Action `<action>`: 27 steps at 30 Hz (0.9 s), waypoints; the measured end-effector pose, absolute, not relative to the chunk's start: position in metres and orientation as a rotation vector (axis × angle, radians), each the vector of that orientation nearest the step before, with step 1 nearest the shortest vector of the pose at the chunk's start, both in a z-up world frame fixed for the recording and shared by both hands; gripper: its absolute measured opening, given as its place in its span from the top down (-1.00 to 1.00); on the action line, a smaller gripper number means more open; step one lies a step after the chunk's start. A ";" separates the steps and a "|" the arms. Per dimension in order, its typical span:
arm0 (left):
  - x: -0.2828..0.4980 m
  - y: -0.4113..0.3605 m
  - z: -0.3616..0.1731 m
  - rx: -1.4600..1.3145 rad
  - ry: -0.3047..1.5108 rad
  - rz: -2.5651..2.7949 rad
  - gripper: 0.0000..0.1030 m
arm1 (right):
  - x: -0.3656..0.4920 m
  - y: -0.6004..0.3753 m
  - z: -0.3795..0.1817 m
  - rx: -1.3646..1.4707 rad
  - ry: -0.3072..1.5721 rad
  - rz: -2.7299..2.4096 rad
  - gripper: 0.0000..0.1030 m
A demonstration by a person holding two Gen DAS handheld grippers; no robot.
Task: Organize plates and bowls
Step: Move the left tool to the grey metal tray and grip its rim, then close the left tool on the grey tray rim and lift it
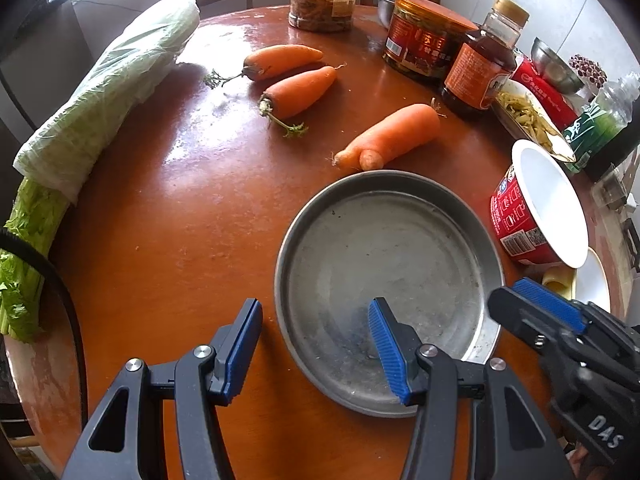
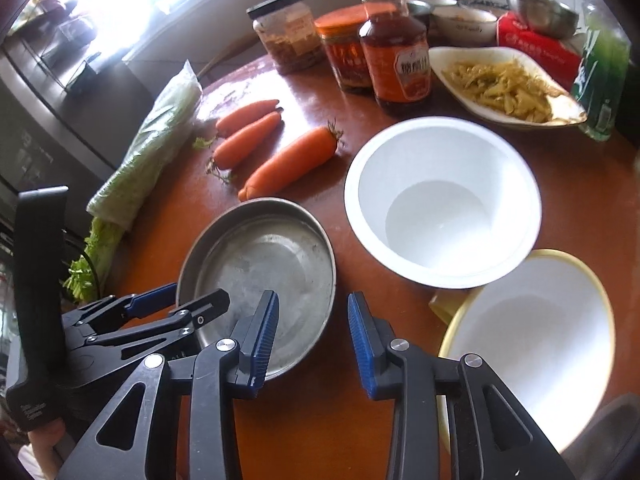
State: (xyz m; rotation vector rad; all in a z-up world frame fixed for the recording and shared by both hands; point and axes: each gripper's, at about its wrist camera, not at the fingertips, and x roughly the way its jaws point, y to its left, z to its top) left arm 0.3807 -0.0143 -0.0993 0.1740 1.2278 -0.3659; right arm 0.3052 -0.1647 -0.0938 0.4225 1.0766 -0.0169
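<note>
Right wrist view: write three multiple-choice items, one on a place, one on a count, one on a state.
1. Relative to the white paper bowl, the metal pan lies: A inside it; B to its left; C on top of it.
2. Carrots on the table: A two; B three; C five.
3. The oval dish is: A empty; B overturned; C holding pale shreds.
Key: B, the pan sits apart on the bowl's left; B, three lie behind the pan; C, shreds fill the dish.
</note>
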 end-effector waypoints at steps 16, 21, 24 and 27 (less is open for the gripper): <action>0.377 -0.021 -0.097 0.160 1.224 -0.407 -0.07 | 0.308 -0.162 -0.092 0.422 1.051 -0.003 0.42; 0.376 -0.019 -0.093 0.118 1.227 -0.442 -0.07 | 0.307 -0.166 -0.094 0.487 1.048 0.057 0.69; 0.374 -0.022 -0.094 0.149 1.226 -0.429 0.05 | 0.310 -0.155 -0.097 0.470 1.072 0.094 0.81; 0.377 -0.019 -0.097 0.145 1.243 -0.398 0.05 | 0.307 -0.157 -0.096 0.475 1.065 0.078 0.81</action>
